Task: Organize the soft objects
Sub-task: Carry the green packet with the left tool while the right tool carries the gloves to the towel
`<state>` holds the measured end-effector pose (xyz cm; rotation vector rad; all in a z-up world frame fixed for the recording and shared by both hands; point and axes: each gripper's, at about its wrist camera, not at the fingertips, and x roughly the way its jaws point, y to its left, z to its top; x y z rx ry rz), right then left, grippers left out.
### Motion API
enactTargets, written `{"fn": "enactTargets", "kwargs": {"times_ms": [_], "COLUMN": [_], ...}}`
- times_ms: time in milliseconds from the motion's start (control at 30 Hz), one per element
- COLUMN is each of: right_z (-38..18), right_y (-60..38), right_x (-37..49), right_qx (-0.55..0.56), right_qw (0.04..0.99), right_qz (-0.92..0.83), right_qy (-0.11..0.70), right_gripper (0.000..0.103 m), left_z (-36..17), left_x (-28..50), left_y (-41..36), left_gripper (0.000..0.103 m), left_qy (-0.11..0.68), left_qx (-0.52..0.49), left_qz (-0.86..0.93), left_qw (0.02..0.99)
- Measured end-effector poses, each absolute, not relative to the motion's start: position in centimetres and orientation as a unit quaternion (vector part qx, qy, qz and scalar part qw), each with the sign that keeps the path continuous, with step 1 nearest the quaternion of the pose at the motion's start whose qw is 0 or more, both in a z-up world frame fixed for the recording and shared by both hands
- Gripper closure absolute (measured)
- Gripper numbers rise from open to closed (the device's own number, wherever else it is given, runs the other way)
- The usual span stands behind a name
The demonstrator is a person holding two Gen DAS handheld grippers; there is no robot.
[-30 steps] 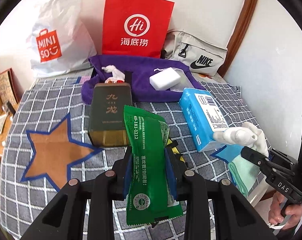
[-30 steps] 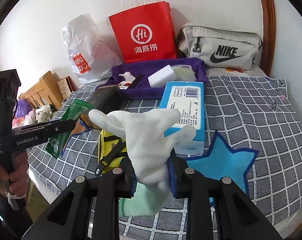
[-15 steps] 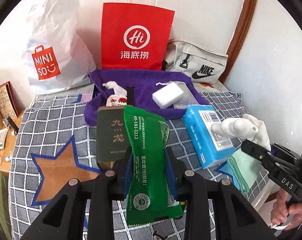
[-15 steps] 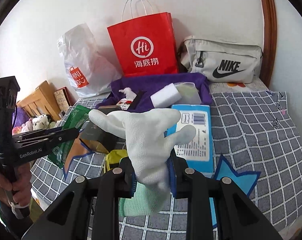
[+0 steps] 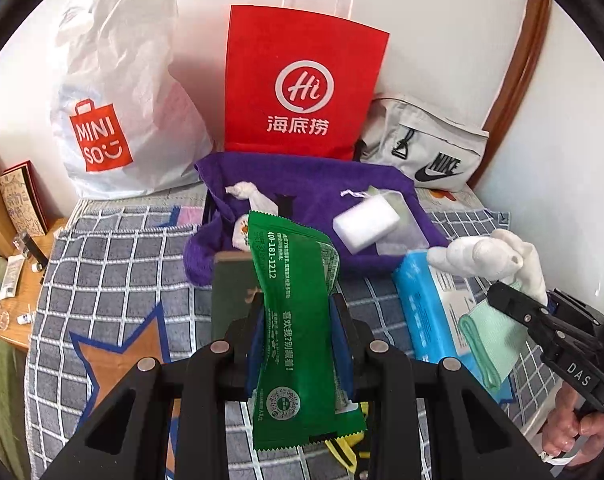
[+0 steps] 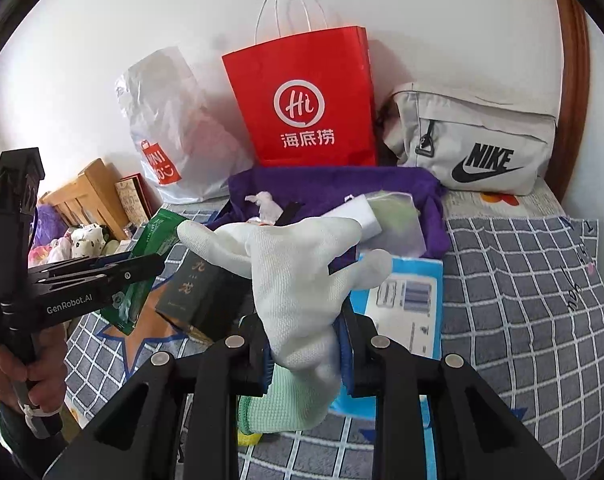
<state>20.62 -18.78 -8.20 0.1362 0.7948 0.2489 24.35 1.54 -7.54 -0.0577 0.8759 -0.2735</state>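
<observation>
My left gripper [image 5: 296,344] is shut on a green snack packet [image 5: 294,320] and holds it upright above the bed; the gripper also shows in the right wrist view [image 6: 142,270]. My right gripper [image 6: 306,356] is shut on a white glove with a mint-green cuff [image 6: 298,280], held in the air; the glove also shows at the right of the left wrist view [image 5: 498,256]. A purple cloth bag [image 5: 314,196] lies open at the back, with a white sponge block [image 5: 366,226] and a small white pouch [image 5: 250,196] on it.
A red paper bag [image 5: 302,92], a white Miniso plastic bag [image 5: 118,92] and a grey Nike pouch [image 6: 474,140] stand against the wall. A blue tissue pack [image 6: 406,304] and a dark box [image 6: 198,292] lie on the checked bedspread [image 6: 522,280]. A wooden bedside table [image 5: 18,280] stands at the left.
Both grippers have risen and moved forward toward the purple bag, each still holding its item. The dark box and tissue pack now sit lower and nearer in view.
</observation>
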Motion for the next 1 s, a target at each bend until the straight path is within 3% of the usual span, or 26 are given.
{"fn": "enactTargets", "kwargs": {"times_ms": [1000], "right_z": [-7.9], "right_y": [-21.8], "right_x": [39.1], "right_qx": [0.064], "right_qw": [0.919], "right_qz": [0.109], "right_qy": [0.373], "right_gripper": [0.077], "left_z": [-9.3], "left_x": [37.9], "left_y": [2.2], "left_gripper": [0.074], "left_qy": [0.449], "left_qx": [-0.049], "left_qz": [-0.080], "left_qw": [0.889]}}
